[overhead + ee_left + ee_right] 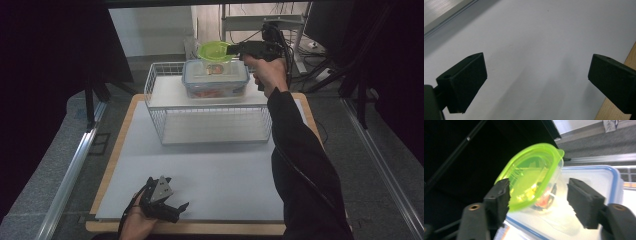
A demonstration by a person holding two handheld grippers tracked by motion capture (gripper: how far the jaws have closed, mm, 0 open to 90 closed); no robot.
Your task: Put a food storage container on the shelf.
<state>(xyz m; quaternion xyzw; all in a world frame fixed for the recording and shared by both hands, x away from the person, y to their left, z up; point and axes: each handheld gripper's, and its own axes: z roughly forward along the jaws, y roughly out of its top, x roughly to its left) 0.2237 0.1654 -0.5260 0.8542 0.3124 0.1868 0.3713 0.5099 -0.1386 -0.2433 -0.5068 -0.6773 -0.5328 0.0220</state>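
Note:
A small clear container with a lime-green lid (215, 51) (534, 177) sits tilted on top of a larger clear box with a blue-rimmed lid (215, 79) (599, 177). That box rests on the upper shelf of a white wire rack (210, 120). My right gripper (231, 48) (537, 187) is level with the green-lidded container, jaws apart on either side of it; the left jaw is at the lid's edge and the right jaw stands off it. My left gripper (175, 192) (536, 72) rests open near the table's front edge over the white mat (536, 37), with nothing between its jaws.
The white mat (215, 175) covers a wooden tabletop (120, 130). The rack's lower level (215, 127) holds nothing that I can see. Metal rails (70, 170) run along both sides of the table, and stands and cables (310, 55) sit behind it.

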